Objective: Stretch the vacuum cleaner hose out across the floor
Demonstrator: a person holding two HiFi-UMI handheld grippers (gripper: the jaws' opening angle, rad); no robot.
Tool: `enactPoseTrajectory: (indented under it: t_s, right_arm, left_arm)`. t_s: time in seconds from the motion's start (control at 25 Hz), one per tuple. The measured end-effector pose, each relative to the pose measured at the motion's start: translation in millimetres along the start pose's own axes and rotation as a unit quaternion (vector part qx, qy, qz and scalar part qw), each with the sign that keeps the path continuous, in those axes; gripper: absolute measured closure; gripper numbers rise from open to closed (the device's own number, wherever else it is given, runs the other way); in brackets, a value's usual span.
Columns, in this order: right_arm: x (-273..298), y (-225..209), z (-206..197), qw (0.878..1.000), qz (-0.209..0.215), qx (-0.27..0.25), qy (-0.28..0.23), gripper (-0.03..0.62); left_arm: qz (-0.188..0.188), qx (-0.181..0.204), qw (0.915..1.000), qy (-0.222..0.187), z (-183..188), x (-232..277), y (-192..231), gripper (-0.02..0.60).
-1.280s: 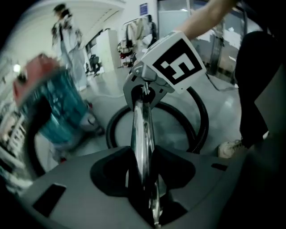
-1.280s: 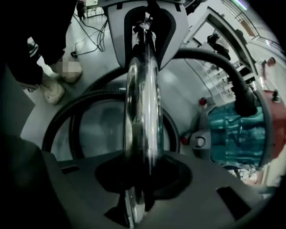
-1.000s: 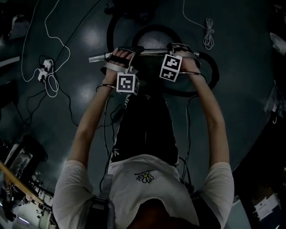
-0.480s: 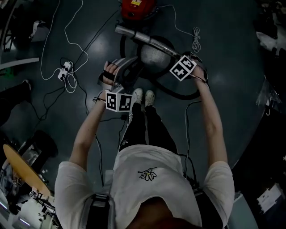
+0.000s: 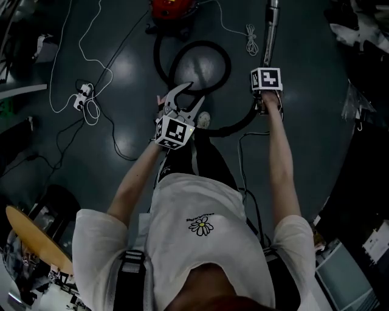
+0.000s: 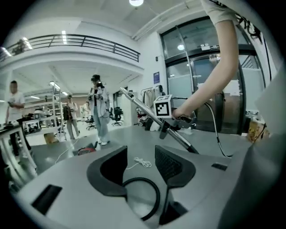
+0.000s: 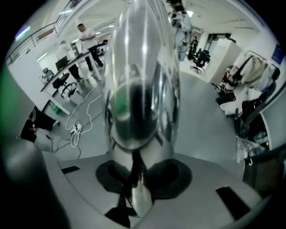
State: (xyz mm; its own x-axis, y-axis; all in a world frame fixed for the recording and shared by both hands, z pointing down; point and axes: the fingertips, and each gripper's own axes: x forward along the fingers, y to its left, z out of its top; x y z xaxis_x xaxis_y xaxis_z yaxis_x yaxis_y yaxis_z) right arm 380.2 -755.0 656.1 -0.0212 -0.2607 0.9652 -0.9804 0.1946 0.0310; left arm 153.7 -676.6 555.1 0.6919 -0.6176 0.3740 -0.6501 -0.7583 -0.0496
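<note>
My right hand-held gripper (image 7: 136, 181) is clamped on the vacuum's chrome wand (image 7: 143, 89), which reaches away from me. My left hand-held gripper (image 6: 139, 163) stands about half open with nothing between its jaws. Below them the black hose (image 5: 230, 65) lies in loops on the floor (image 5: 127, 61), between the red vacuum cleaner (image 5: 173, 7) and my feet.
</note>
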Motion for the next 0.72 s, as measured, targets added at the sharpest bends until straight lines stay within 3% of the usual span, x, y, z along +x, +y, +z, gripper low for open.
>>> enactPoseTrajectory:
  t_s: [0.08,0.2,0.36,0.6,0.72]
  right_arm:
    - [-11.3,-4.6,-34.9,0.999,0.000,0.042,-0.008,0.470]
    - [-29.1,-14.8,-86.7,0.995,-0.015,0.095,-0.023,0.470]
    - [-48.4,-19.6,-157.1,0.979,-0.011,0.199,-0.049,0.470]
    - [-70.2,-2.5,-248.9,0.929,0.035,0.361,-0.075,0.470]
    - [-71.6,18.6,-281.7,0.896,0.067,0.432,-0.084,0.470]
  left_arm:
    - [-0.022,0.002,0.9997,0.010,-10.6,-7.0,-32.4,0.405]
    - [-0.025,-0.014,0.9990,0.035,-38.3,-28.1,-73.1,0.405]
    - [-0.025,0.002,0.9968,0.075,-79.6,-70.9,-125.8,0.405]
    - [-0.053,-0.010,0.9945,0.090,-105.1,-124.8,-217.7,0.405]
    - [-0.037,-0.035,0.9937,0.100,-113.4,-140.2,-251.3,0.405]
